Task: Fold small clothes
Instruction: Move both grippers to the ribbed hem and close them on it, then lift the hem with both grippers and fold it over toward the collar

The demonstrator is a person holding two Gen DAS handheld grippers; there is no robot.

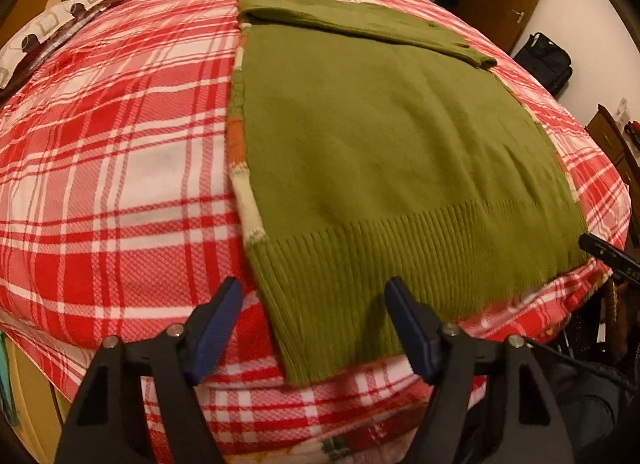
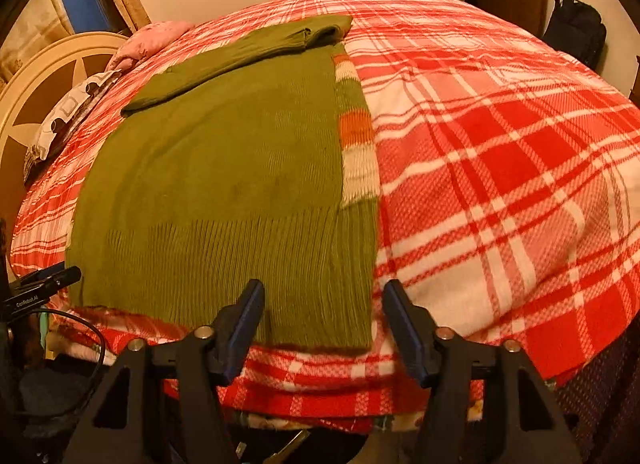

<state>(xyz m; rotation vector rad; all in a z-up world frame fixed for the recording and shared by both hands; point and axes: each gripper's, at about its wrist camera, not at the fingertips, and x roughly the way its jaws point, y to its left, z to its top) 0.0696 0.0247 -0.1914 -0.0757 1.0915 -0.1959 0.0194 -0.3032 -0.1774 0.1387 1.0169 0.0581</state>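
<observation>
Left hand-held gripper point(image 1: 314, 296) released, jaws spread above near left corner of ribbed hem; right hand-held gripper point(image 2: 322, 298) released too, over near right corner, seemingly not touching. Green sweater point(image 1: 380, 144) flat on plaid bed point(image 1: 120, 144), sleeve point(image 1: 360, 24) folded across far end.

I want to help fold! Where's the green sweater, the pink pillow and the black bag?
green sweater point(image 1: 380, 152): left wrist view, middle of its body.
pink pillow point(image 2: 154, 38): right wrist view, its top.
black bag point(image 1: 546, 60): left wrist view, its front.
</observation>
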